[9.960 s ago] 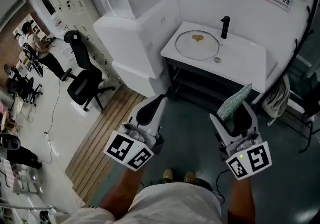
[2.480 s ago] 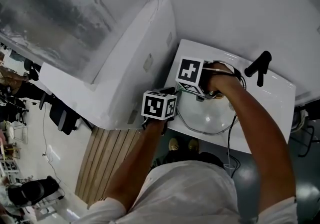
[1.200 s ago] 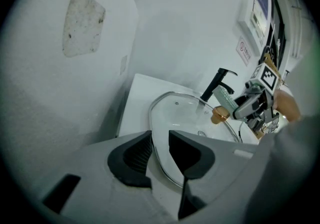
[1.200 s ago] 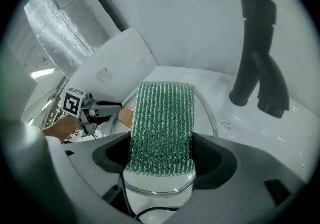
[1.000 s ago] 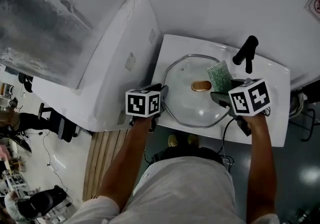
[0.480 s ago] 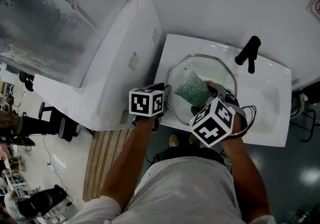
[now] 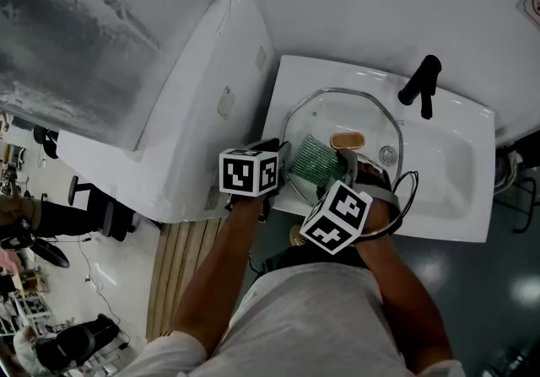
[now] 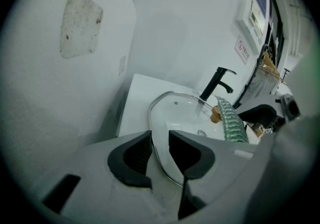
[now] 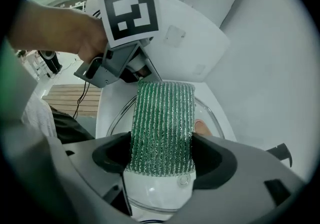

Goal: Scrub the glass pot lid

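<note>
The glass pot lid (image 7: 337, 126) lies over the white sink basin, its brown knob (image 7: 348, 141) facing up. My left gripper (image 7: 281, 160) is shut on the lid's near-left metal rim; in the left gripper view the rim (image 8: 158, 154) runs between the two pads (image 8: 141, 149) of the left gripper (image 8: 160, 140). My right gripper (image 7: 344, 166) is shut on a green scrub pad (image 7: 314, 160), which rests on the left part of the glass. In the right gripper view the scrub pad (image 9: 162, 123) sticks out of the right gripper (image 9: 162, 153) over the lid (image 9: 152, 194).
A black faucet (image 7: 419, 84) stands at the back of the white sink (image 7: 460, 190). A large white box (image 7: 194, 88) sits close against the sink's left side. Wooden floor slats (image 7: 173, 274) lie below at the left. A black cable (image 7: 405, 194) loops by my right gripper.
My right gripper has swept the green pad from beside the knob across the glass to the near-left part, uncovering the knob. The left gripper has kept its hold on the rim.
</note>
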Demonstrator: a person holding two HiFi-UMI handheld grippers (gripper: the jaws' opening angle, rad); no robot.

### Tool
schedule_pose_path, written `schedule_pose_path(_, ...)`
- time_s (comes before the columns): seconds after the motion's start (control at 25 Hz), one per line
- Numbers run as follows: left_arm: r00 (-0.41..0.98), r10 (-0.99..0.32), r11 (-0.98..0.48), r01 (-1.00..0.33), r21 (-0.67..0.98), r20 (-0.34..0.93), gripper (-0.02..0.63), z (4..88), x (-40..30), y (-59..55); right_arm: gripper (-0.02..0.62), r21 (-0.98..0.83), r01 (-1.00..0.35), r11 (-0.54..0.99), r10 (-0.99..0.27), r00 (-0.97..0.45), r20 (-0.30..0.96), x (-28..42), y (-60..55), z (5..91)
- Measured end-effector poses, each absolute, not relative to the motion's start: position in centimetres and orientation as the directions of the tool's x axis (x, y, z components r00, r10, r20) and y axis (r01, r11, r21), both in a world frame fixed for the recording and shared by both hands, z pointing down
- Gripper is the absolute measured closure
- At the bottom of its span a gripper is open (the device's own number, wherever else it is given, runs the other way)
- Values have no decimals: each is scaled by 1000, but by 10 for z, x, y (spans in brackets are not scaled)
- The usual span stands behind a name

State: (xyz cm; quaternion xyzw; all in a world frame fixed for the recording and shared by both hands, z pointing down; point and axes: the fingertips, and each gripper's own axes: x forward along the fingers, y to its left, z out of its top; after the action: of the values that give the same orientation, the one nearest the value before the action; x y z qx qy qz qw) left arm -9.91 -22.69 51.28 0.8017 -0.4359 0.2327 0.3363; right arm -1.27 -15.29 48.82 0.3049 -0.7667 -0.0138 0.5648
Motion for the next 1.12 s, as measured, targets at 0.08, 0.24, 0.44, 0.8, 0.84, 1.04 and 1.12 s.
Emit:
schedule_pose_path(0.08,513,-541,-396,-855,336,666,489,513,-99,-227,247,359,-467,808,-489,-191,851,-11,-152,487)
schedule_pose_path(0.24,514,-541,-399,-853,335,666,489,513,-99,-227,247,352,-512,784,-513,-214,831,3,-153,481)
schedule_pose_path(0.44,514,-540,-400,-854,334,667,489,513,-99,-227,247,292,-596,748,-520,-253,816,35,-156,477)
schedule_pose_path(0.8,509,-545,-400,-856,327,666,489,513,-99,-227,247,-34,-818,574,-524,-399,752,99,-163,487)
schedule_pose_path(0.84,508,-546,-399,-857,327,666,489,513,-99,-227,247,-57,-833,550,-527,-399,750,107,-165,490)
schedule_pose_path(1.04,506,-546,-392,-859,331,667,489,513,-99,-227,245,-78,-860,504,-534,-381,755,130,-165,494)
schedule_pose_path(1.12,505,-547,-389,-860,331,668,489,513,-100,-227,247,-47,-853,520,-542,-372,754,126,-161,487)
